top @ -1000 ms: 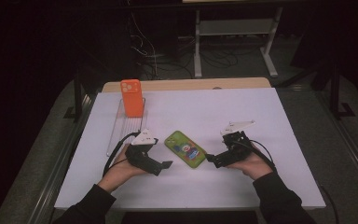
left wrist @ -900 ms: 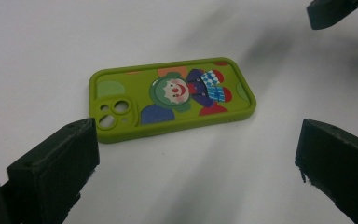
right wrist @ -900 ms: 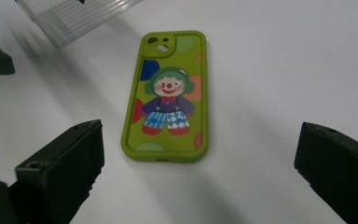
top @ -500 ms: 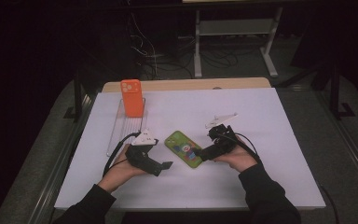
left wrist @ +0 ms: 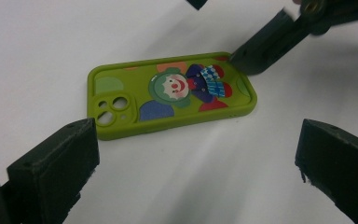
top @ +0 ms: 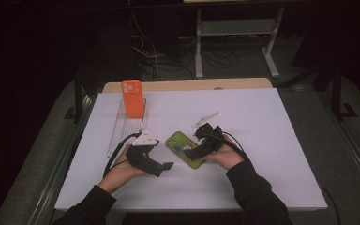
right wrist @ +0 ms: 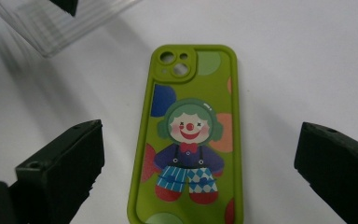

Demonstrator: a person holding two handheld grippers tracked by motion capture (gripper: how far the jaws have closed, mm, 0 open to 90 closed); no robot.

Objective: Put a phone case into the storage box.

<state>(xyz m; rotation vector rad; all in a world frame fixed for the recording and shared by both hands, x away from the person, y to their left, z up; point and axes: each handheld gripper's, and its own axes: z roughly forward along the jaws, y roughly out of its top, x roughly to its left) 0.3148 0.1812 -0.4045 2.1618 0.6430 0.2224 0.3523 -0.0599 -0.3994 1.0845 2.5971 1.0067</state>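
high view: green case [top: 184,149] lies flat near the middle of the white table [top: 272,154], between both hands. right claw [top: 198,153] is over its near end; left claw [top: 165,167] rests on the table just beside it. orange case [top: 133,98] stands upright in a clear rack [top: 122,129] at the left. judgement: pickup not yet made; grasp and any placing are left. dark room, cables and a metal stand behind.

left gripper view: jaws spread, nothing between them; green case [left wrist: 170,92] ahead, right claw's jaw at its far corner.

right gripper view: jaws spread wide, straddling the green case [right wrist: 189,135], not touching.
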